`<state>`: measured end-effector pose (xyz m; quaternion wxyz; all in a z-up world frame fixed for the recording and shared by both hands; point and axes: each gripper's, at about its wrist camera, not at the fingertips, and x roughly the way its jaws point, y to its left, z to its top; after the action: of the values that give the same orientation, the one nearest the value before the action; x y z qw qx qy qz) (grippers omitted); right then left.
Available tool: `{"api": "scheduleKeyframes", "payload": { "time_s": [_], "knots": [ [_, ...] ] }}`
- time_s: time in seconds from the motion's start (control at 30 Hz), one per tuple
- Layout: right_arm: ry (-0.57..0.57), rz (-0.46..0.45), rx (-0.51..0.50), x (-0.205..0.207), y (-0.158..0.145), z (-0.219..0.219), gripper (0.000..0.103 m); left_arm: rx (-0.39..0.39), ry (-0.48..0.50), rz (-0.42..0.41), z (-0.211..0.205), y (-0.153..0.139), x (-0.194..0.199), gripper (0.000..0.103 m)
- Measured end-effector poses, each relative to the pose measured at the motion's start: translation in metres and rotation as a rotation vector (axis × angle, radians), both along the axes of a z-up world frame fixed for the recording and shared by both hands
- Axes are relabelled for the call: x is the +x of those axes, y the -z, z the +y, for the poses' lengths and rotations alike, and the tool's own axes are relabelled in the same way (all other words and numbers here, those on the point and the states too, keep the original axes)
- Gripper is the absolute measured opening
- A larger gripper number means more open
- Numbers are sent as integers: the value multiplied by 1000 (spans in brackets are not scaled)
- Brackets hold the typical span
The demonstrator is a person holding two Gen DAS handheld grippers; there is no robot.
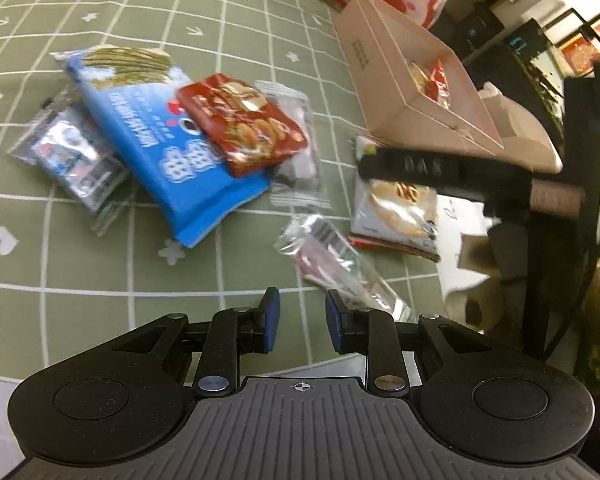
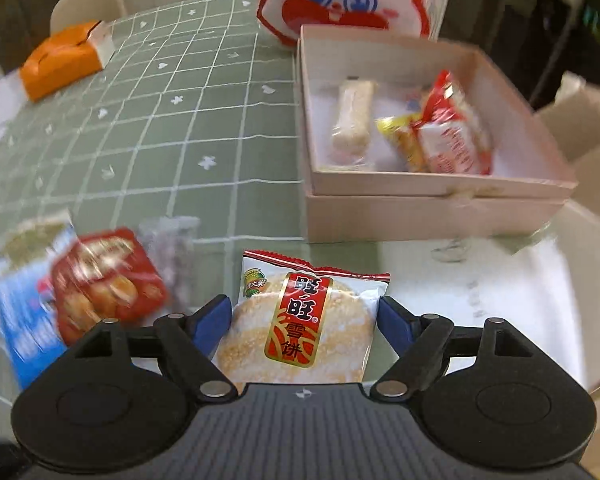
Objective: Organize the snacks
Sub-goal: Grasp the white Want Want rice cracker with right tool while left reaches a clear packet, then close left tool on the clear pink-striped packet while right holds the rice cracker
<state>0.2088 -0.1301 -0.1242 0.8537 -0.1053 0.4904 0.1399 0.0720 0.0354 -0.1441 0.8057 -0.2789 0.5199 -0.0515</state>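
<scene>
My right gripper (image 2: 302,316) is shut on a white rice cracker packet (image 2: 312,328) with a red label, its blue pads against the packet's two side edges. From the left wrist view that packet (image 1: 396,208) shows under the right gripper's black finger (image 1: 420,168), just in front of the pale cardboard box (image 1: 380,68). The box (image 2: 420,212) holds a white bar (image 2: 352,120), a yellow packet (image 2: 400,140) and a red-and-white packet (image 2: 456,136). My left gripper (image 1: 302,316) is open and empty, low over the green tablecloth, with a clear wrapper (image 1: 332,264) by its right finger.
A pile lies left of centre: a blue bag (image 1: 152,140), a red packet (image 1: 240,124), a silver packet (image 1: 76,156) and a clear-wrapped snack (image 1: 300,160). A big cartoon bag (image 2: 340,0) stands behind the box. An orange tissue box (image 2: 64,56) sits far left.
</scene>
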Motion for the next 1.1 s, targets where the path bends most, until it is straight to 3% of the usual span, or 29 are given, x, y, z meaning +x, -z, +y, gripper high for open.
{"api": "scheduleKeyframes", "payload": {
  "time_s": [0.23, 0.33, 0.53, 0.63, 0.77, 1.1],
  "knots": [
    [-4, -87, -77, -8, -2, -41, 80, 5, 38, 9, -19, 1, 26, 29],
    [31, -79, -53, -7, -3, -63, 79, 47, 84, -7, -36, -2, 43, 29],
    [86, -17, 54, -1, -1, -102, 80, 179, 208, -46, -76, -8, 69, 29],
    [98, -8, 77, -2, -2, -117, 79, 252, 272, -51, -92, -16, 63, 30],
    [134, -18, 180, -14, -7, -144, 79, 365, 358, -55, -112, -19, 46, 33],
    [194, 25, 271, -32, 6, -171, 79, 328, 338, -48, -125, -17, 56, 39]
  ]
}}
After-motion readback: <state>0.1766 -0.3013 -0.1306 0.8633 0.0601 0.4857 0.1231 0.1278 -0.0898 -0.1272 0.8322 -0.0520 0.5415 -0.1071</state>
